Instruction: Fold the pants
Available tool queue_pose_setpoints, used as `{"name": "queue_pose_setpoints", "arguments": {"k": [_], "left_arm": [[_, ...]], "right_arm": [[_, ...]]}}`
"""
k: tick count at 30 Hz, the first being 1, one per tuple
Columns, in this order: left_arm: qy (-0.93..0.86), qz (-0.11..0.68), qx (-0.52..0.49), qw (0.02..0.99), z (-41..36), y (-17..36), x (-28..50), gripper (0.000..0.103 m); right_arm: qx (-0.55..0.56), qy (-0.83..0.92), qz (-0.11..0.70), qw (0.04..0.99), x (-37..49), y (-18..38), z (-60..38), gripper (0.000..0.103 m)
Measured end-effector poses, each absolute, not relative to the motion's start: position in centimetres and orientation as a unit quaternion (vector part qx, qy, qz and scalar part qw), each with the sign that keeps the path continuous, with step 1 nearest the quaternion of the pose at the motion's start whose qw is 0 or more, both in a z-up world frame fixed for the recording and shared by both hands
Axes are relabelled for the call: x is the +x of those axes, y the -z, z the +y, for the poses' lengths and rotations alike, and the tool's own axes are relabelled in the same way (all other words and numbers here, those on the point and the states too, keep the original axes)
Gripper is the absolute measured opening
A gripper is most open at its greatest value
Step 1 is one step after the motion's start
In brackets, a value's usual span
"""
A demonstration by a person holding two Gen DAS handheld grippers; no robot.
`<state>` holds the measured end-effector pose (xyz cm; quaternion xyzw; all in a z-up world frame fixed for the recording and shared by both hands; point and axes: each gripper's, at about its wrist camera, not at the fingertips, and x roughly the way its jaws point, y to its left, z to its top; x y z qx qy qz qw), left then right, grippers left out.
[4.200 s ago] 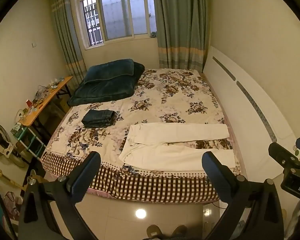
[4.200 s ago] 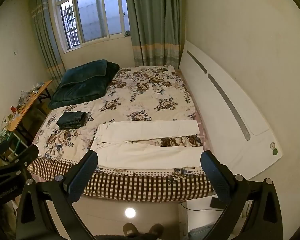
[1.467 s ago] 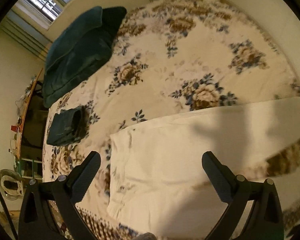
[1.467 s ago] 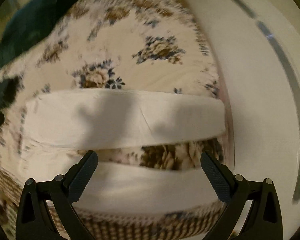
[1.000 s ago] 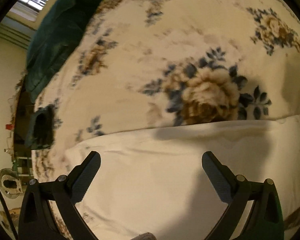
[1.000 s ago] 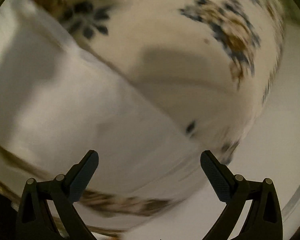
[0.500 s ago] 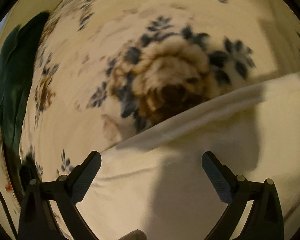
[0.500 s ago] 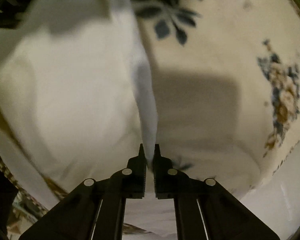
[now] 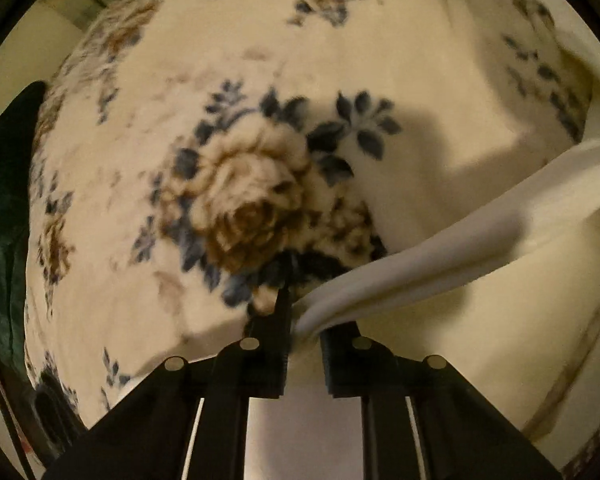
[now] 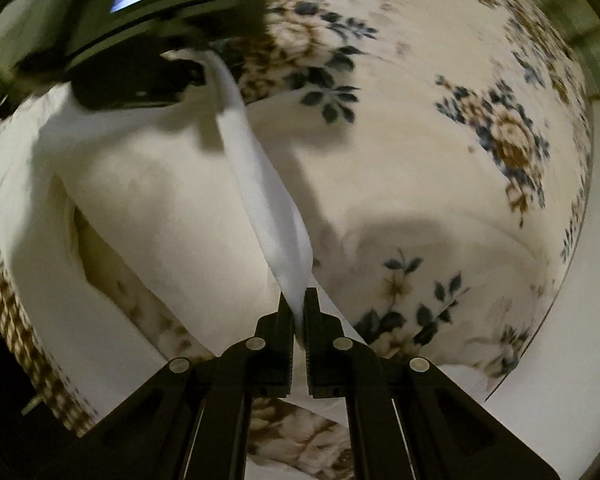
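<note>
My left hand-held gripper [image 9: 302, 316] had just clamped onto the far edge of the cream-white cotton pants [image 9: 440, 252]. My right hand-held gripper [image 10: 299, 308] pinched that same raised edge above the floral-quilted bed [image 10: 440, 168].

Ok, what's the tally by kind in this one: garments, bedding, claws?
White pants: 1
Floral bedspread: 1
Dark green bedding: 1
Claws: 2 (left claw, its jaws just closed, and right claw, both shut on the pants)
Total: 5
</note>
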<state>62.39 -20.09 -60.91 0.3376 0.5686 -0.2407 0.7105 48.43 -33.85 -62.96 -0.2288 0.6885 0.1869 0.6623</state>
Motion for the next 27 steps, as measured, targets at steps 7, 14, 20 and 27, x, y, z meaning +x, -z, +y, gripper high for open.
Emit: {"name": "queue_pose_setpoints", "arguments": {"k": [7,14,20,27], "left_arm": [[0.196,0.574,0.242,0.757,-17.5,53.9,57.5,0.010],[0.162,0.635,0.143,0.742,-14.7,51.7,45.7,0.010],[0.112,0.704,0.102,0.694,-13.4,57.4,37.9,0.010],[0.109,0.725,0.101,0.672,-13.0,64.3,35.9,0.015]], "right_arm": [[-0.159,-0.132,0.692,0.692,47.7,60.5,-35.9,0.005],[-0.091,-0.104,0.707,0.693,39.6,57.7,-36.2,0.005],[-0.014,-0.082,0.767,0.637,30.5,62.0,-35.2,0.005],[0.013,-0.059,0.795,0.603,25.5,68.8,-34.4,0.010]]}}
